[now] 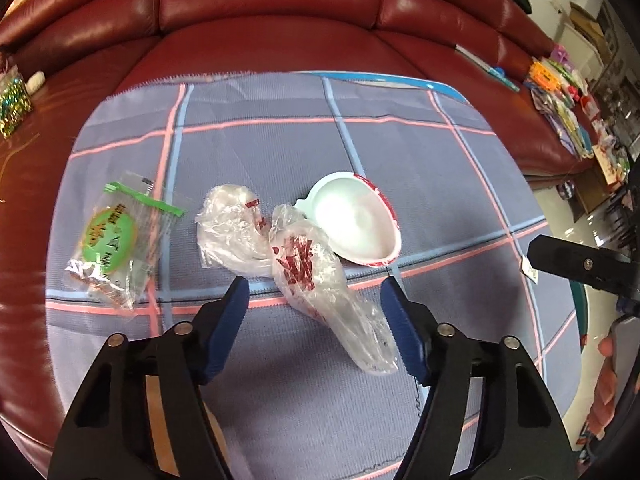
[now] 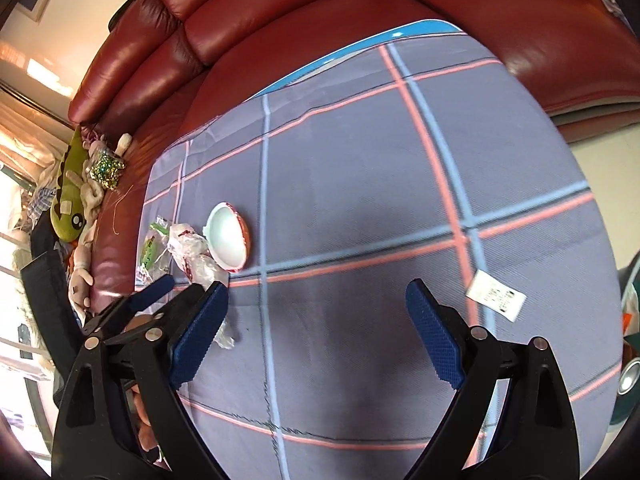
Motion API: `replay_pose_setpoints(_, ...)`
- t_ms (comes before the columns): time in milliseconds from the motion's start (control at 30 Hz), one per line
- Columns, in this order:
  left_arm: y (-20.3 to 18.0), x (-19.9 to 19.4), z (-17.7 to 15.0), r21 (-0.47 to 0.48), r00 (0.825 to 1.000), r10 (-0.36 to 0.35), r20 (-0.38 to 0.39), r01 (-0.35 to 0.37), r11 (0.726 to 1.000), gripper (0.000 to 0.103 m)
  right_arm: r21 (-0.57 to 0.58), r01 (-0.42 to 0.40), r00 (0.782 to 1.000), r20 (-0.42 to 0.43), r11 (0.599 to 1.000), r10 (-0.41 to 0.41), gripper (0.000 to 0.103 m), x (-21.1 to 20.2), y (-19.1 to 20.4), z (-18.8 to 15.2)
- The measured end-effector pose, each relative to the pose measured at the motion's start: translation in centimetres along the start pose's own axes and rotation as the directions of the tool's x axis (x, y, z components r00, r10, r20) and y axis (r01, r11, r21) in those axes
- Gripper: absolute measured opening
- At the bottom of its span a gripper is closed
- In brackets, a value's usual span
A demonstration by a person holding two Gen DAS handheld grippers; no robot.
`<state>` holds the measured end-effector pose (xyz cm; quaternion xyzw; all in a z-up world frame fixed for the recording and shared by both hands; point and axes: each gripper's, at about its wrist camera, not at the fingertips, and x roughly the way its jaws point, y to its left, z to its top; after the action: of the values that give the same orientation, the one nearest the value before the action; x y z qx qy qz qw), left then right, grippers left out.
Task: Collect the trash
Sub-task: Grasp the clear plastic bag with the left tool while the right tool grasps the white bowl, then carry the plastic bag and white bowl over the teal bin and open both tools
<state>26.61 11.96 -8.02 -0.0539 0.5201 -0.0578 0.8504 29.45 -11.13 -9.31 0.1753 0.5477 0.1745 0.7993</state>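
Trash lies on a plaid cloth point(image 1: 280, 140): a green-printed wrapper point(image 1: 116, 236), a crumpled clear wrapper point(image 1: 228, 232), a clear wrapper with red print point(image 1: 304, 264) and a white cup with a red rim point(image 1: 356, 220) tipped on its side. My left gripper point(image 1: 314, 284) stands open astride the red-printed wrapper; the right pad is close to it, the left pad apart. My right gripper point(image 2: 316, 286) is open over bare cloth. To its left are the cup point(image 2: 228, 236) and wrappers point(image 2: 188, 248), to its right a small white sachet point(image 2: 496, 296).
A red leather sofa point(image 1: 272, 8) curves behind the cloth. On it lie a glitter bag point(image 1: 14, 104) at left, a green plush toy point(image 2: 68, 196), and colourful clutter point(image 1: 560, 92) at right. A blue rim point(image 1: 400, 80) shows under the cloth's far edge.
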Motion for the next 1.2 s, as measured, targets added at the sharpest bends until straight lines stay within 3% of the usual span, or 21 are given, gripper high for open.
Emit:
replay_pose_setpoints(100, 0.2, 1.0, 0.1, -0.013, 1.0, -0.015, -0.023, 0.014, 1.0, 0.05, -0.008, -0.006, 1.0, -0.004, 1.0, 0.006, 0.086, 0.4, 0.6, 0.3)
replay_pose_setpoints(167, 0.3, 1.3, 0.0, -0.014, 0.999, -0.024, -0.026, 0.024, 1.0, 0.034, -0.019, -0.005, 1.0, -0.01, 1.0, 0.004, 0.085, 0.8, 1.1, 0.5)
replay_pose_setpoints(267, 0.5, 0.9, -0.1, -0.015, 1.0, -0.023, -0.006, 0.023, 1.0, 0.023, -0.038, -0.009, 1.0, -0.02, 0.999, 0.008, 0.08, 1.5, 2.1, 0.8)
replay_pose_setpoints(333, 0.5, 0.0, -0.1, -0.007, 1.0, -0.021, 0.019, 0.022, 1.0, 0.022, -0.053, -0.008, 1.0, -0.02, 0.999, 0.007, 0.076, 2.0, 2.7, 1.0)
replay_pose_setpoints(400, 0.5, -0.4, -0.2, 0.007, 0.999, -0.024, 0.027, 0.023, 1.0, 0.022, -0.066, -0.028, 0.999, -0.038, 0.997, 0.025, 0.06, 2.9, 3.4, 1.4)
replay_pose_setpoints(733, 1.6, -1.1, -0.3, 0.0, 0.999, -0.051, 0.016, 0.051, 0.999, 0.022, -0.134, -0.055, 0.993, -0.111, 0.989, 0.04, 0.037, 7.8, 6.4, 3.2)
replay_pose_setpoints(833, 1.8, -1.1, -0.4, -0.003, 0.999, -0.049, 0.012, 0.049, 0.999, 0.022, -0.131, -0.066, 0.991, -0.124, 0.989, 0.05, 0.022, 8.8, 6.6, 3.3)
replay_pose_setpoints(900, 1.8, -1.0, -0.5, -0.003, 0.999, -0.049, 0.01, 0.049, 0.999, 0.022, -0.148, -0.064, 0.991, -0.124, 0.987, 0.045, 0.007, 9.1, 6.8, 3.1)
replay_pose_setpoints(1200, 0.3, -1.2, -0.5, 0.025, 0.999, -0.038, 0.013, 0.037, 0.999, 0.022, -0.115, -0.027, 0.998, -0.055, 0.993, 0.021, 0.004, 5.9, 4.5, 2.5)
